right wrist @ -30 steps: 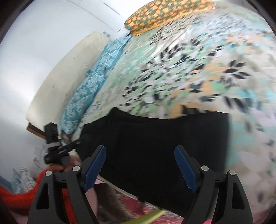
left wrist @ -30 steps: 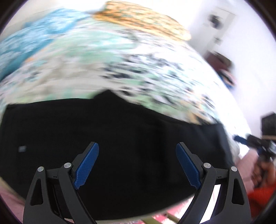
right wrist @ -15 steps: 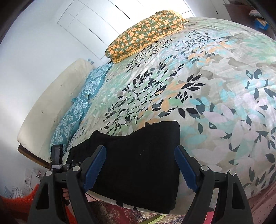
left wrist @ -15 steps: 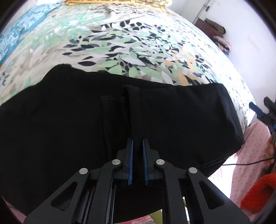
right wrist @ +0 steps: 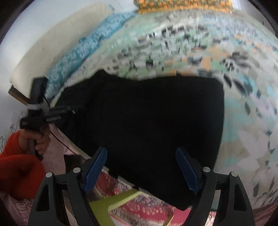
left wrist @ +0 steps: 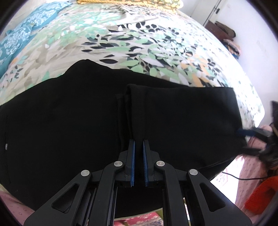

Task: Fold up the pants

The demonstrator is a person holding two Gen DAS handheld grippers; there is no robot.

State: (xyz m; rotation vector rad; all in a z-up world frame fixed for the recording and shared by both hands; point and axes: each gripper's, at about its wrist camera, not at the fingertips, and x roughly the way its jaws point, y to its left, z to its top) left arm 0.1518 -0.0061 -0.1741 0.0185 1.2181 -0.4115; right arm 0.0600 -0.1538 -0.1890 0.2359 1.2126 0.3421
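the black pants are taken as the landmark; they are spread flat across the near edge of a bed, over a leaf-printed bedspread, and a little of the cloth hangs over that edge. to the left of the pants and farther up the bed, a blue patterned pillow is seen, and a yellow-orange pillow is laid at the head of the bed, well beyond the pants. at the middle of the pants, on their near side, the left gripper is planted; its blue pads have been brought nearly together and a raised ridge of black cloth is pinched between them, the ridge running away from the jaws toward the far hem. in the right wrist view, which is blurred, this same gripper is seen at the left end of the pants, held by a hand in a red sleeve. toward the right end of the pants, the right gripper is poised over the near edge; its jaws are spread wide with black cloth showing in the gap, and nothing is pressed by the pads. below the pants, a red patterned rug is visible on the floor.
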